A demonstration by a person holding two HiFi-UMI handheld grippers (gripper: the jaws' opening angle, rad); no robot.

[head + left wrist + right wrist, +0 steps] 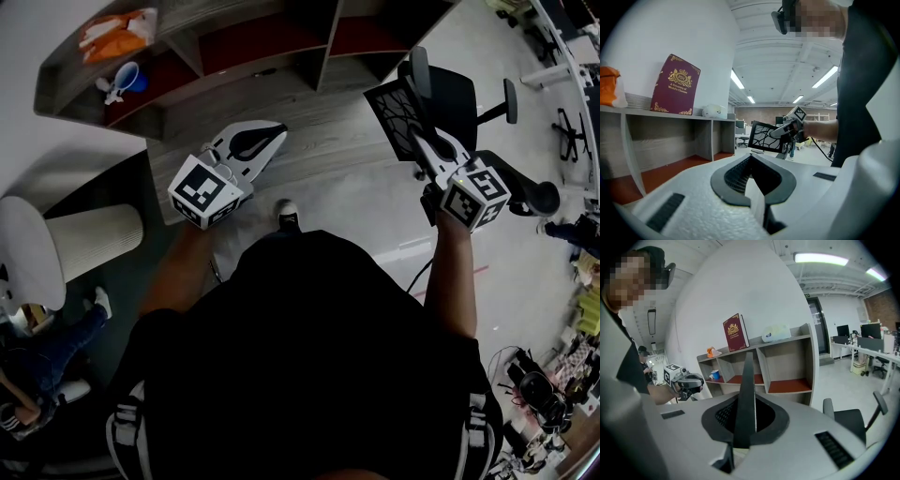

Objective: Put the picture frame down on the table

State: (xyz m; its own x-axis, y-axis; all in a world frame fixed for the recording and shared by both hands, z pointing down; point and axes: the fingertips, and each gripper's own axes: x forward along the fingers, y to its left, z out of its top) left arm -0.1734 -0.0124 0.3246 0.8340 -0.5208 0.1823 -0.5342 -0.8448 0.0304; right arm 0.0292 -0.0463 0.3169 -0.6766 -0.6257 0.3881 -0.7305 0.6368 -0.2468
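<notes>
Shelf (244,84): top of head view.
Cup (131,77): in shelf, upper left.
Frame (398,108): upper right, in right gripper (419,131).
Chair (464,94): just behind frame.
Book (675,84): on shelf, left gripper view's upper left.

Item count:
- Two grippers: left gripper (270,139), right gripper (419,133).
- One picture frame (397,111).
- One shelf unit (323,58).
- One maroon book (675,85).
- One blue cup (132,77).
- One orange bag (117,33).
- One black office chair (461,94).
</notes>
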